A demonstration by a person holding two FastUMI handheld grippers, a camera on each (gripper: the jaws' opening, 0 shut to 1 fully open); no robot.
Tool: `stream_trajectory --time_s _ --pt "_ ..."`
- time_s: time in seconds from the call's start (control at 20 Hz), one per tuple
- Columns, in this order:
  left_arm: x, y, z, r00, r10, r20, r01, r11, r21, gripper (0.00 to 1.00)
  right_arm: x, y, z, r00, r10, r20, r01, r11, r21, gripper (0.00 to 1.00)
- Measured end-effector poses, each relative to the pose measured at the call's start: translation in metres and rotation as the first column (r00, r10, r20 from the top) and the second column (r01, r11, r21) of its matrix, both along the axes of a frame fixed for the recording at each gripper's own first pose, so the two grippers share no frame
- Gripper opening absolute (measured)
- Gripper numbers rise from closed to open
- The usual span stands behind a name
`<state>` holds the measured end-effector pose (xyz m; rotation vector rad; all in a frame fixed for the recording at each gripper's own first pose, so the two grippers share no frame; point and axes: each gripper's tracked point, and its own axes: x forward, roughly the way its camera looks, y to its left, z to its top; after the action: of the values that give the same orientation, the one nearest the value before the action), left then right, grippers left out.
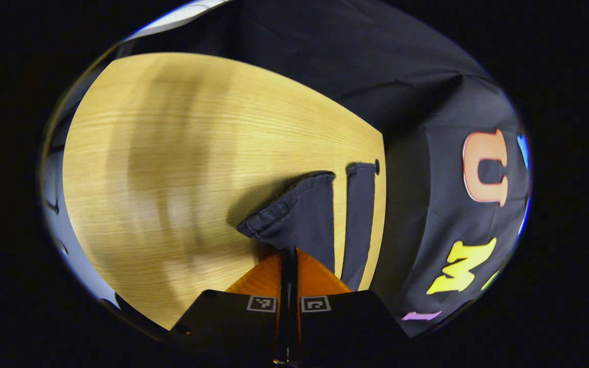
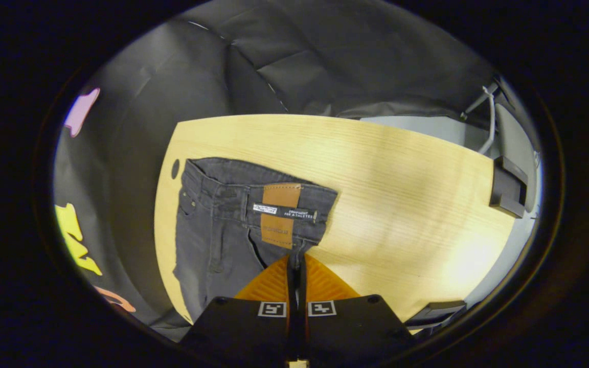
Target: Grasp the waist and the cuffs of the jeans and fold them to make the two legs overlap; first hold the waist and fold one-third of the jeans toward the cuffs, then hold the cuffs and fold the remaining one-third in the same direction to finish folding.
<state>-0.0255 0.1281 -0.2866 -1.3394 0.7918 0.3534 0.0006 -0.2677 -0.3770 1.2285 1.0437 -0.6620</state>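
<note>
In the left gripper view, much of the jeans (image 1: pixel 304 214) was cut off: the two dark leg ends lay side by side near the right edge of the wooden table (image 1: pixel 172 168), and the rest of each leg passed out of sight behind the gripper's body at the bottom. The left gripper (image 1: pixel 288 255) had its two fingers drawn together with only a thin slit between them, their tips at the nearer cuff (image 1: pixel 274 217), whose hem was lifted and curled into a thick, rolled lip casting a shadow on the table. The fabric appeared to run between the fingertips, though the actual pinch point was hidden by the fingers themselves. The farther cuff (image 1: pixel 361 171) lay flat, with a narrow strip of table showing between the legs. The tabletop was pale, straight-grained wood with a rounded edge and soft blurred shadows across it, and a small dark round hole (image 1: pixel 377 166) sat by the farther cuff. In the right gripper view, the waist of the jeans (image 2: pixel 253 204) lay on the table near its left edge, dark grey denim with stitched seams, a belt loop band, a tan leather-like patch (image 2: pixel 280 214) and a small white label too small to read. The right gripper (image 2: pixel 296 263) likewise had its fingers closed to a thin gap, their tips meeting the lower edge of the waistband just below the patch; whether cloth was truly caught between them could not be made out. The legs ran off below, hidden by the gripper body. A dark boxy bracket (image 2: pixel 506 186) stood at the table's far right edge.
</note>
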Motion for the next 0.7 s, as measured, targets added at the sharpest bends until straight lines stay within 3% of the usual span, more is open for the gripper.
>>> stream_trajectory --time_s 0.1,0.25,0.45,0.7 --pt "0.006 -0.003 0.019 0.996 -0.086 0.016 0.085 0.993 0.081 0.03 0.004 0.000 0.016 0.998 0.010 0.059 -0.010 1.000 0.000 0.00" --pt "0.020 -0.003 0.032 0.978 -0.209 -0.015 0.208 0.958 0.200 0.03 0.020 0.001 0.044 0.991 0.026 0.135 -0.027 1.000 0.005 0.00" --pt "0.061 -0.008 0.053 0.957 -0.291 -0.021 0.287 0.924 0.252 0.04 0.051 0.000 0.073 0.976 0.025 0.216 -0.032 0.999 0.028 0.00" --pt "0.109 0.000 0.068 0.933 -0.356 -0.047 0.354 0.891 0.284 0.04 0.113 0.011 0.095 0.955 0.106 0.277 -0.105 0.994 -0.017 0.00"
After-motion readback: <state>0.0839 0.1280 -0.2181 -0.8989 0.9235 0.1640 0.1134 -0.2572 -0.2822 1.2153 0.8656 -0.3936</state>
